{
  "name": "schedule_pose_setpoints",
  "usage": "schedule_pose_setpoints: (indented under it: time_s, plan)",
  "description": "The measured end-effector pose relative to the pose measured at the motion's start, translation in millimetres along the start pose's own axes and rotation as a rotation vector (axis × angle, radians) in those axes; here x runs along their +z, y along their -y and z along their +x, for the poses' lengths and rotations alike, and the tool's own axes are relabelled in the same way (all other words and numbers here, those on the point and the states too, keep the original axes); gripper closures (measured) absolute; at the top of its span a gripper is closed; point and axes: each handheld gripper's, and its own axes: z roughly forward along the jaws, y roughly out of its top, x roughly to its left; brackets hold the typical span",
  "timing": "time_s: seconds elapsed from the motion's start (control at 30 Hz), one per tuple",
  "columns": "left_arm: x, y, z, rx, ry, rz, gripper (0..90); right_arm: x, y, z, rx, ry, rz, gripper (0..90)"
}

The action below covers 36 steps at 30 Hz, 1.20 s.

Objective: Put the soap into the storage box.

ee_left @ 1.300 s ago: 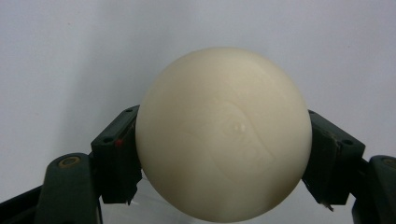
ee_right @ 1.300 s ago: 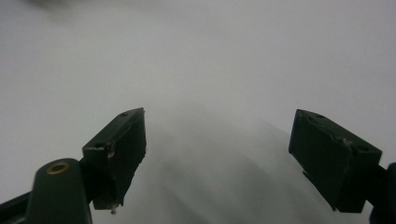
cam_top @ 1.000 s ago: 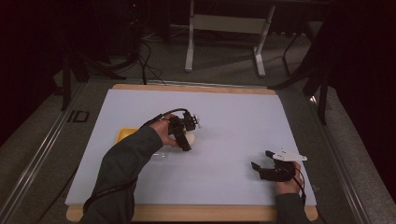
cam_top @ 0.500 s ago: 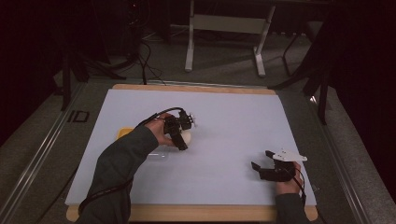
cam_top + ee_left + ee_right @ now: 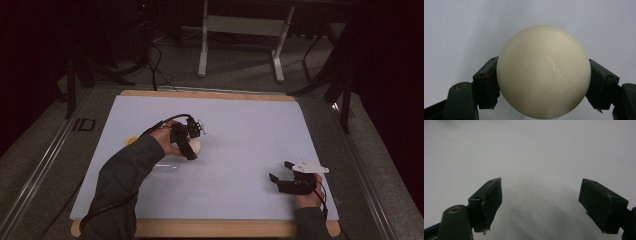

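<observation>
A smooth cream ball (image 5: 543, 72) sits squeezed between the two black jaws of my left gripper (image 5: 543, 83), one pad on each side. In the high view the left gripper (image 5: 188, 140) is left of the table's middle, with the ball (image 5: 195, 146) just under it. I cannot tell whether the ball rests on the white sheet (image 5: 250, 125). My right gripper (image 5: 280, 172) lies low near the front right of the sheet. Its jaws stand wide apart with nothing between them, as the right gripper (image 5: 545, 200) view confirms.
A yellow object (image 5: 131, 140) peeks out beside the left sleeve. A clear flat piece (image 5: 167, 169) lies on the sheet in front of the left hand. The sheet covers a wooden board (image 5: 210, 228). A metal stand (image 5: 240, 25) and cables are on the floor beyond.
The left gripper with the ball has shifted slightly to the left. The right gripper has stayed where it was, still open.
</observation>
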Motion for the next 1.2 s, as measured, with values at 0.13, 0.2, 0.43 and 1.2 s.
schedule_pose_setpoints:
  time_s: [0.13,0.2,0.43,1.2]
  plan:
    - [-1.4,4.6,2.2,-0.004,-0.004,0.003,25.1,0.0,0.0,0.1,-0.001,0.0,0.0,18.6]
    - [-1.6,5.5,2.6,-0.007,-0.004,0.002,25.2,0.0,0.0,0.1,-0.001,0.0,0.0,18.6]
    - [-5.8,13.9,6.8,-0.028,-0.003,0.0,25.1,0.0,0.0,0.1,-0.001,0.0,0.0,18.6]
    - [-12.0,39.5,20.5,-0.081,-0.008,0.011,25.1,-0.4,0.1,0.8,-0.004,0.004,-0.001,18.6]
